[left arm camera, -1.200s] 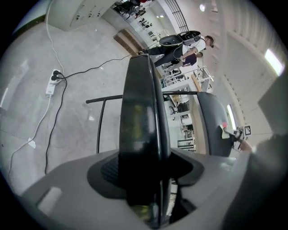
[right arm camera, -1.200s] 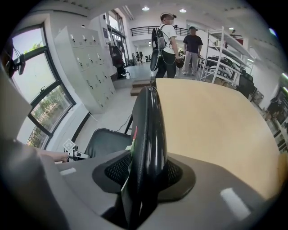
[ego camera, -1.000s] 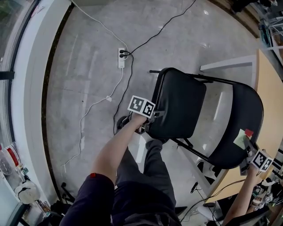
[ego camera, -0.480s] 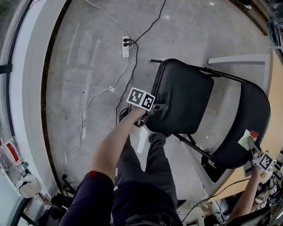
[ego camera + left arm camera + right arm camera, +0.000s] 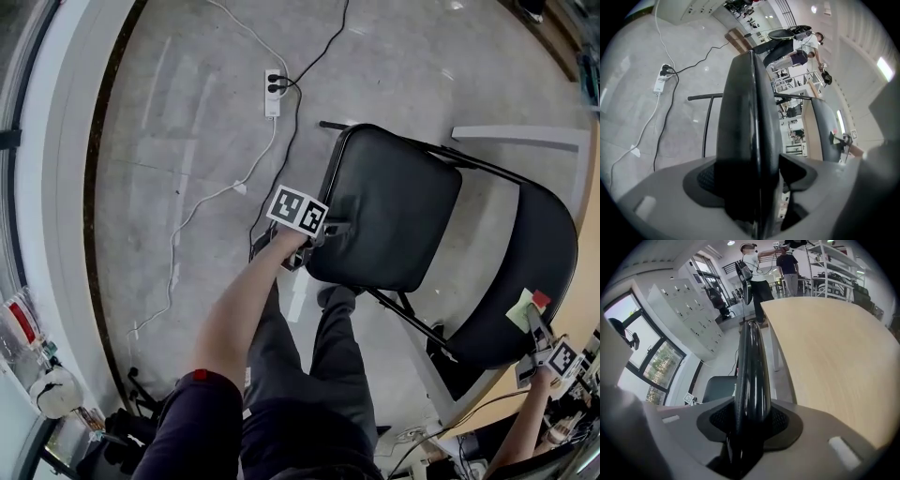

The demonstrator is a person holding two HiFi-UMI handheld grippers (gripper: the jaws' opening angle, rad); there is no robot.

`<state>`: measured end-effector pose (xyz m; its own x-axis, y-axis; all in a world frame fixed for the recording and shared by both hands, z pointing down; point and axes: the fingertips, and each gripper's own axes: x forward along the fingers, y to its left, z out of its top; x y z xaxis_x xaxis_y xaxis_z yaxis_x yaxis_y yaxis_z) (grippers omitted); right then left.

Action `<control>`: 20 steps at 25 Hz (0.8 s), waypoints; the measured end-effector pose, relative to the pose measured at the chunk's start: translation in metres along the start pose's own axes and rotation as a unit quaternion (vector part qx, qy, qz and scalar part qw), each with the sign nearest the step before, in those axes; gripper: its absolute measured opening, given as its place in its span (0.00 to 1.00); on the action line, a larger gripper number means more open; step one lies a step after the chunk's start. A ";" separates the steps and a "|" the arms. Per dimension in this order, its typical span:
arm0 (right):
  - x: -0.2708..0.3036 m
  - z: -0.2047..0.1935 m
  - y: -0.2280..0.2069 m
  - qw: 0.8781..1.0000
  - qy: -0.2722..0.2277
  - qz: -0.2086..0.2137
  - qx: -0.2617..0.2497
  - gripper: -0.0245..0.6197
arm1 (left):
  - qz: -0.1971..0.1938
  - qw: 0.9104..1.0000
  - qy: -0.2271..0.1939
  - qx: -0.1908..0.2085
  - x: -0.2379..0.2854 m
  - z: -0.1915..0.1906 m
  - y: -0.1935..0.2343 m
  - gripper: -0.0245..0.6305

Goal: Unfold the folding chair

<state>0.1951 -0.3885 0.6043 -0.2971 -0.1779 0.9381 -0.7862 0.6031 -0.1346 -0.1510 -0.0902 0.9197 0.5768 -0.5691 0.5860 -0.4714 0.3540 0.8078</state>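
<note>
The black folding chair stands on the floor with its seat (image 5: 394, 211) swung down and its backrest (image 5: 520, 272) at the right. My left gripper (image 5: 323, 234) straddles the seat's near edge (image 5: 750, 131). Its jaws have just been opening with the seat still between them, and a gap shows beside the right pad. My right gripper (image 5: 530, 307) is shut on the top rim of the backrest (image 5: 751, 371), its pads pressed on both sides.
A white power strip (image 5: 274, 94) with cables lies on the floor beyond the chair. A wooden table (image 5: 834, 348) stands close behind the backrest, with a white leg (image 5: 516, 134) near it. My own legs (image 5: 319, 375) are just before the seat. People stand far off (image 5: 754, 268).
The left gripper and the seat's near edge have sunk a little. The chair has slid rightward in the head view. The right gripper keeps its hold on the backrest.
</note>
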 end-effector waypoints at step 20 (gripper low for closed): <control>0.024 0.002 0.079 0.990 0.006 0.134 0.040 0.27 | -0.007 1.000 -0.008 0.002 -0.003 0.005 0.040 0.64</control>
<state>0.1245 -0.3469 0.6149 -0.4955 -0.0097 0.8686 -0.7204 0.5633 -0.4046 -0.1751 -0.0783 0.9501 0.5726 -0.5866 0.5727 -0.4650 0.3430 0.8162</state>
